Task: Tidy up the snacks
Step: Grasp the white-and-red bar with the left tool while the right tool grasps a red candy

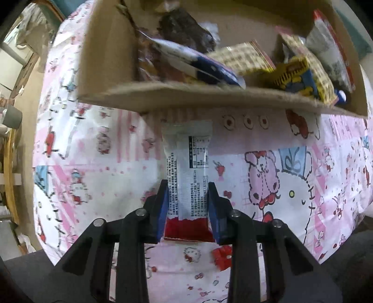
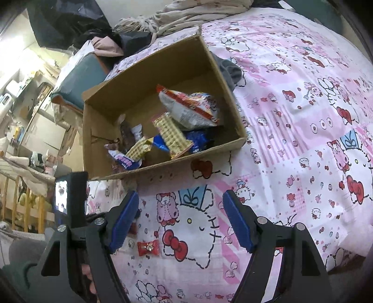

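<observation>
My left gripper (image 1: 187,186) is shut on a white and red snack bar wrapper (image 1: 187,163) and holds it above the bed, just in front of the near wall of the cardboard box (image 1: 186,95). The box holds several snack packets (image 1: 240,58). In the right wrist view the same box (image 2: 177,163) stands on the bed with snack packets (image 2: 186,109) inside. My right gripper (image 2: 179,200) is open and empty above the bedsheet, short of the box. A small red wrapped candy (image 2: 148,248) lies on the sheet near its left finger; it also shows in the left wrist view (image 1: 222,257).
A pink cartoon-print bedsheet (image 2: 303,116) covers the bed. Rumpled clothes and bedding (image 2: 163,18) lie behind the box. A grey cloth (image 2: 230,70) lies by the box's right wall. The bed's left edge drops to a cluttered room (image 2: 23,105).
</observation>
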`<state>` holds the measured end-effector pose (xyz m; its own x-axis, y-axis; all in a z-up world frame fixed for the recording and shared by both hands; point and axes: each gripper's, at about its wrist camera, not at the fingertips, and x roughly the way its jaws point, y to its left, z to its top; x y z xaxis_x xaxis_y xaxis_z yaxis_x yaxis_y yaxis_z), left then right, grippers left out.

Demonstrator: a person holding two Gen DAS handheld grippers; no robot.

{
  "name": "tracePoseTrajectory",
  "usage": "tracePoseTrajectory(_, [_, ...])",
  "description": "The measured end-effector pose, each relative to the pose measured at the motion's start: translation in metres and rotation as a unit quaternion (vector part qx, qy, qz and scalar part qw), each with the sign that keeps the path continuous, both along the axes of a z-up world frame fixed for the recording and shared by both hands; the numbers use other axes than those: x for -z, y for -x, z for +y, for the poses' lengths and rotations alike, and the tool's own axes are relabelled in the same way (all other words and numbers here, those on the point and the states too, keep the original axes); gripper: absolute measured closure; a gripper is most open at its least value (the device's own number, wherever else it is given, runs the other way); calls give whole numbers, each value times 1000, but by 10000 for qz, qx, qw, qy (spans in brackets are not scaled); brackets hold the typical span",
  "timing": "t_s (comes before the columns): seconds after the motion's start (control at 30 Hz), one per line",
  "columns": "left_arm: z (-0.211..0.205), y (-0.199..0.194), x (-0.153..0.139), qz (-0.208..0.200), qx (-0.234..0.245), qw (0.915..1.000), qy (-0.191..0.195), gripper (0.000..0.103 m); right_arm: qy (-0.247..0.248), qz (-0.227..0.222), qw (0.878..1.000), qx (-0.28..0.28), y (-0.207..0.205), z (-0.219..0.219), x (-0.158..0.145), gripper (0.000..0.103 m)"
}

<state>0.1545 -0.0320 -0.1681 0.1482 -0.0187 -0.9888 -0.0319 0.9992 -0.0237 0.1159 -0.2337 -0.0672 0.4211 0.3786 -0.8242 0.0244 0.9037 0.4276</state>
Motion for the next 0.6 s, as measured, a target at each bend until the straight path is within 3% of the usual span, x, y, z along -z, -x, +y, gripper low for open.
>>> tracePoseTrajectory(0.23, [24, 24, -49, -186, 2, 9998, 106, 76, -16, -13, 9998, -189, 2, 14, -1, 26])
tracePoseTrajectory(0.33, [48, 45, -71, -358, -348, 9985, 212, 76, -1, 47, 9996, -295, 3, 21, 1, 26])
tracePoseTrajectory(0.5, [66, 66, -96, -703, -647, 9953, 151, 76, -272, 516, 9951, -802, 3, 44, 22, 26])
tracePoseTrajectory(0.6, [78, 70, -97, -780, -785, 9938, 101, 76, -71, 861, 9893, -1175, 5, 69, 41, 26])
